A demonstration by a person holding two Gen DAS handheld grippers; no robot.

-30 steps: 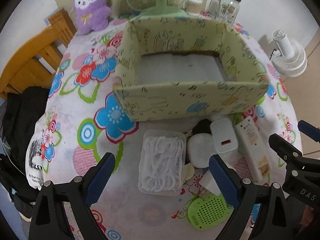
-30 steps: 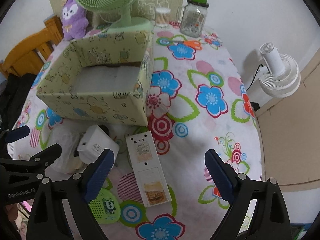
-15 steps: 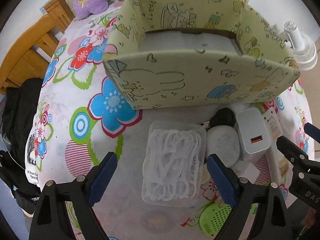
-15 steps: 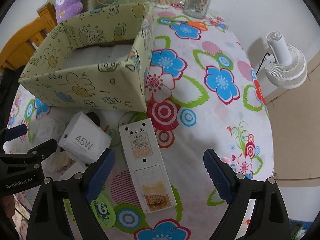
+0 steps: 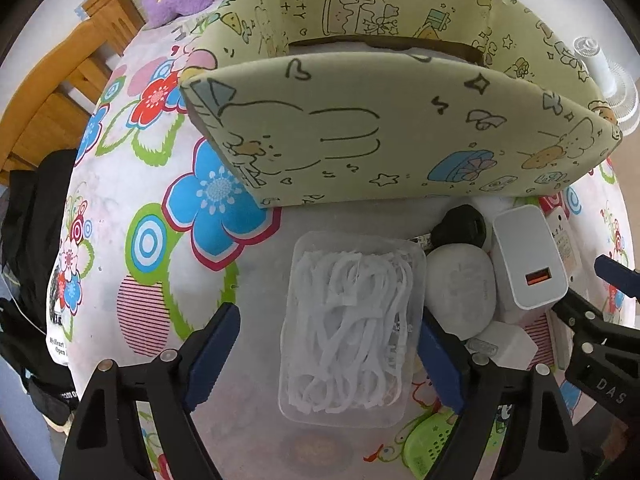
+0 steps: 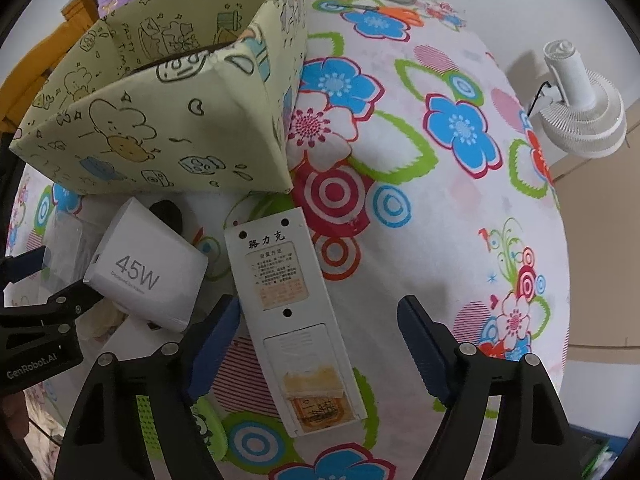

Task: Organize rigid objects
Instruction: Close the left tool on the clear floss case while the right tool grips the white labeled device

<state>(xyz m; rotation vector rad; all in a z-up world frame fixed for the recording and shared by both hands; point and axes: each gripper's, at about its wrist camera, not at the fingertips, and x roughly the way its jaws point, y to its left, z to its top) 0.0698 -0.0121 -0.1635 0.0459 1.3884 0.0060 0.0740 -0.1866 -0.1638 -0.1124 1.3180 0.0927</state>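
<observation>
clear glossy plastic box | smooth matt white charger | printed paper-covered carton | floral tablecloth

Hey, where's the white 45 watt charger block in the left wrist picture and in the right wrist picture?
Left wrist view: the white charger block is at right of centre, orange port facing the camera, beside the rounded white case.
Right wrist view: the white charger block is at left of centre, its "45W" face showing, left of the long white remote.
Shared landmark: the yellow cartoon-print box, just beyond the charger in both.
</observation>
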